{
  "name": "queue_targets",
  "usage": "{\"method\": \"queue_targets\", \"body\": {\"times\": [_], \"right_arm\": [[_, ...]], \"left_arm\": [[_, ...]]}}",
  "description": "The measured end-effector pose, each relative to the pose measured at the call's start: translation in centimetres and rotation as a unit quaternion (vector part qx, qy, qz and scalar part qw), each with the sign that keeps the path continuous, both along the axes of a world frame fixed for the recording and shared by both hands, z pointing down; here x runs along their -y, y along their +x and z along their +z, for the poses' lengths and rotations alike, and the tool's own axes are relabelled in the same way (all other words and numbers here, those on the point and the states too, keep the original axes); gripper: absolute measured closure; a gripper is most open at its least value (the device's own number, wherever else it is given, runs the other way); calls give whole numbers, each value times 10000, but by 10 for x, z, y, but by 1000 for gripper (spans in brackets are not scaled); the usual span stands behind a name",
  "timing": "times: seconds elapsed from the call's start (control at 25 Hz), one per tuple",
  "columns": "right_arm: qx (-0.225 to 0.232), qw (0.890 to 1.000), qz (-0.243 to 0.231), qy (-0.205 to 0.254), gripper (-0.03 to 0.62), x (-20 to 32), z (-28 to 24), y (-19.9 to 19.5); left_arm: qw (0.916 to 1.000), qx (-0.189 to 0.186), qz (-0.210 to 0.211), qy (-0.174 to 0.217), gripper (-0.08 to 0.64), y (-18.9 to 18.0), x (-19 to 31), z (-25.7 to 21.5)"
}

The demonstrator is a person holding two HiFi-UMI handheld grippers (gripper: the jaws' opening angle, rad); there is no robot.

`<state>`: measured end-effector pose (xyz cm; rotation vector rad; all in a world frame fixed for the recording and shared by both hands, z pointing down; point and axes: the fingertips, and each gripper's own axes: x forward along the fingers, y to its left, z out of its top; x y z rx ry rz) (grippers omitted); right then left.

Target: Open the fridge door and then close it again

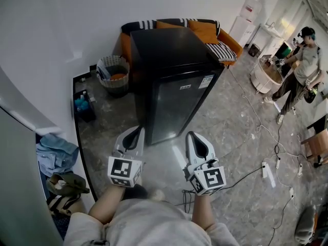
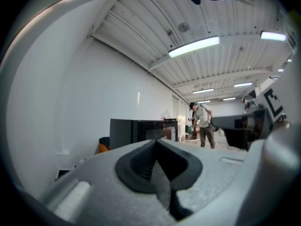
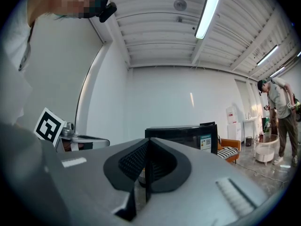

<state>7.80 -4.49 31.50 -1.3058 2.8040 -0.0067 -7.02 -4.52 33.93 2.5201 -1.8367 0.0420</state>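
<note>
A small black fridge [image 1: 174, 81] stands on the floor in front of me with its glass door shut; it also shows far off as the fridge [image 2: 141, 132] in the left gripper view and the fridge [image 3: 186, 136] in the right gripper view. My left gripper [image 1: 137, 132] hangs a short way before the door's lower left corner, jaws shut, nothing in them. The right gripper [image 1: 193, 137] is level with it, before the door's right side, also shut and empty. Neither touches the fridge.
An orange sofa [image 1: 215, 35] with striped cushions stands behind the fridge. A woven basket [image 1: 114, 73] and a dark crate [image 1: 84, 105] sit by the wall at left. Cables and power strips [image 1: 266, 169] lie on the floor at right. A person [image 1: 302, 65] stands far right by a round tub [image 1: 266, 76].
</note>
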Motion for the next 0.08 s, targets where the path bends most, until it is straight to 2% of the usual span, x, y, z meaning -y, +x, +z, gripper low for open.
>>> {"method": "queue_targets", "body": {"times": [0.08], "right_arm": [[0,10000,4,-2,603,2,0,0]], "left_arm": [[10000,6,14,-17,558,1,1,1]]}}
